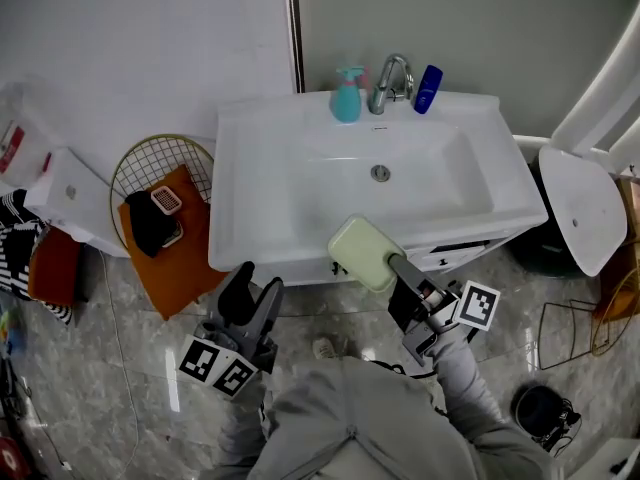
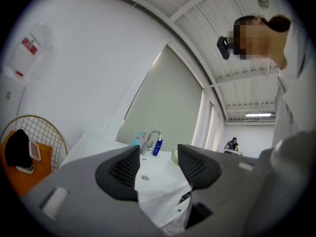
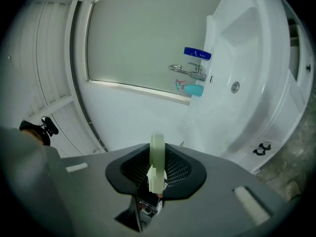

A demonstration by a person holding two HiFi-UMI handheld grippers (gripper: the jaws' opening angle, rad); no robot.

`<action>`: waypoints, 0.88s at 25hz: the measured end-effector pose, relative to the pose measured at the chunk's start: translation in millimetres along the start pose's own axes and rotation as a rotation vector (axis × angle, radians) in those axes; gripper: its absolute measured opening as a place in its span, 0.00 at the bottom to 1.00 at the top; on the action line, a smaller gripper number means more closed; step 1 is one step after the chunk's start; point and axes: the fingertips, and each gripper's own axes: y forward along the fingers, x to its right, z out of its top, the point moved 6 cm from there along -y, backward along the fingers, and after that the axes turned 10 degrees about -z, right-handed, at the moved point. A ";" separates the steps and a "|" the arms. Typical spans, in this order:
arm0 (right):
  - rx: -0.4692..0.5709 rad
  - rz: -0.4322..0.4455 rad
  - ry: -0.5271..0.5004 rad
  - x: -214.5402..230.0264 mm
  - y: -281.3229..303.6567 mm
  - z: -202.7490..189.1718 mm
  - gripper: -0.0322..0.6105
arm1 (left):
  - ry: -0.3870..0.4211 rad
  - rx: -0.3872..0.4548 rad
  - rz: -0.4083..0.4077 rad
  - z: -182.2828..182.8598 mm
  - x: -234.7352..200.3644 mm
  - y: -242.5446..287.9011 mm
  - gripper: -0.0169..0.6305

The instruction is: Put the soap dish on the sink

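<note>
In the head view a pale green soap dish (image 1: 364,252) hangs just in front of the white sink's (image 1: 250,188) front edge, above the floor. My right gripper (image 1: 396,265) is shut on its near end. In the right gripper view the soap dish (image 3: 157,152) stands edge-on between the pads of my right gripper (image 3: 157,171), and the sink (image 3: 247,98) lies ahead at the right. My left gripper (image 1: 252,290) is open and holds nothing, low by the sink's front left corner. In the left gripper view the basin (image 2: 153,169) shows through the gap of my left gripper (image 2: 158,164).
On the sink's back rim stand a faucet (image 1: 390,80), a teal soap dispenser (image 1: 347,96) and a blue bottle (image 1: 428,88). A gold wire basket (image 1: 160,158) with orange cloth stands left of the sink. A white seat (image 1: 582,208) is at the right.
</note>
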 end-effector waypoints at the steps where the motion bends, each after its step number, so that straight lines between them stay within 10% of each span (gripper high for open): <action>1: 0.003 -0.004 -0.006 -0.4 9.8 3.1 0.15 | 0.001 -0.001 -0.003 3.0 -10.1 4.4 0.43; 22: -0.203 -0.054 -0.021 44.4 196.2 83.3 0.15 | -0.025 0.051 0.166 21.2 -113.5 72.8 0.43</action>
